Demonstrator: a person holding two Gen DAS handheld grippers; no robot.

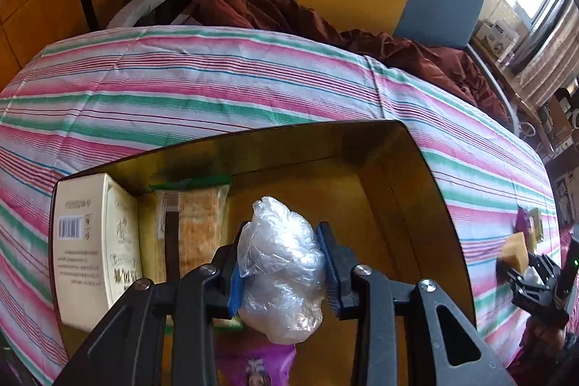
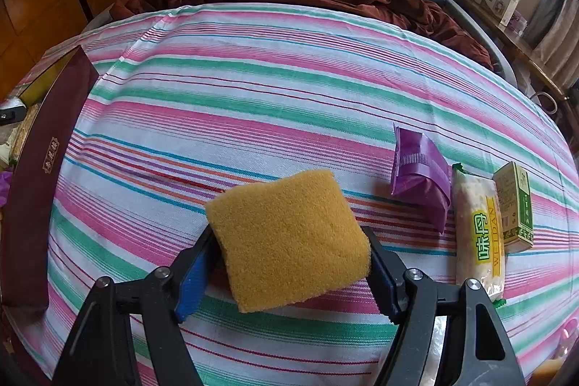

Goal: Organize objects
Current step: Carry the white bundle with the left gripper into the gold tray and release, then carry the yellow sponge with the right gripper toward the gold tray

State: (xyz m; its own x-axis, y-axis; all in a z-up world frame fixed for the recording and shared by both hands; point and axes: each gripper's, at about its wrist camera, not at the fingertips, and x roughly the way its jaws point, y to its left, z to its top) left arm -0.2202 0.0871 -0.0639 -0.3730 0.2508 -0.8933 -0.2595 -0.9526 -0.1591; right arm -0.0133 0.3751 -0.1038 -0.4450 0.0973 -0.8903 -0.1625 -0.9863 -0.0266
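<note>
Left wrist view: left gripper (image 1: 282,263) clamps a crumpled plastic bag (image 1: 280,268) above the open gift box (image 1: 427,190) — stowing step, release next. Right gripper (image 2: 289,263) grips a yellow sponge (image 2: 287,237) over the striped cloth (image 2: 253,89) — box it after.

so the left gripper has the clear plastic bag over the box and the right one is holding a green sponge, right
Not quite: the sponge in the right gripper is yellow, not green, as the right wrist view shows. The rest holds: the left gripper grips the clear plastic bag over the box.
</note>
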